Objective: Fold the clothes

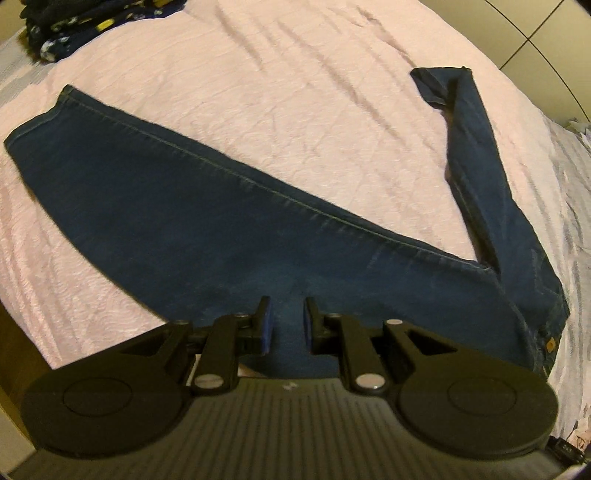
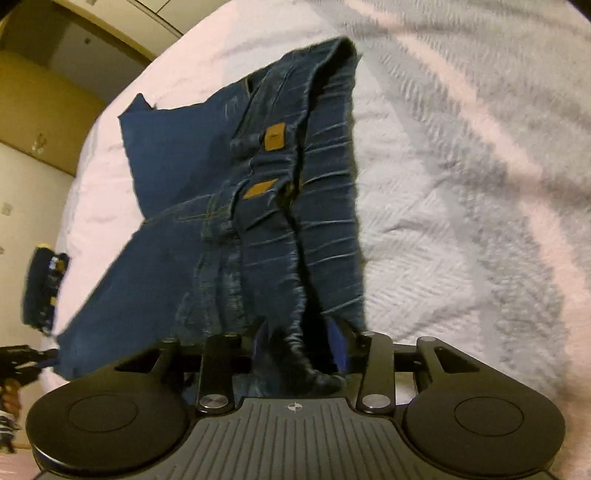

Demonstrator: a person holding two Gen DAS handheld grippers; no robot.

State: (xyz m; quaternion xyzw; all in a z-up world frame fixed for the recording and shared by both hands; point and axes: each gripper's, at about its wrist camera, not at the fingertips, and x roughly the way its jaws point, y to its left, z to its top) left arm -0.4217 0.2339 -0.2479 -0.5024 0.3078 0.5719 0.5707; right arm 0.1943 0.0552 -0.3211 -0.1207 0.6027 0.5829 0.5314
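Here both hand-held grippers clamp the jeans.

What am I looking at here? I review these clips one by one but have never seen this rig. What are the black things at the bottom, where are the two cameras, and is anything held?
There is no robot. A person carries a hand-held two-finger gripper in each hand, and each has a wide-angle camera looking forward along its fingers. The black parts at the bottom of each picture are that gripper's own body.

The left wrist view looks down on dark blue jeans spread on a pale pink bedspread, legs splayed apart. A folded dark patterned garment lies at the far corner. The left gripper is over the denim; its blue pads stand a little apart, and whether they pinch the fabric I cannot tell.

The right wrist view shows the bunched waistband with tan patches. The right gripper has the waistband between its fingers.
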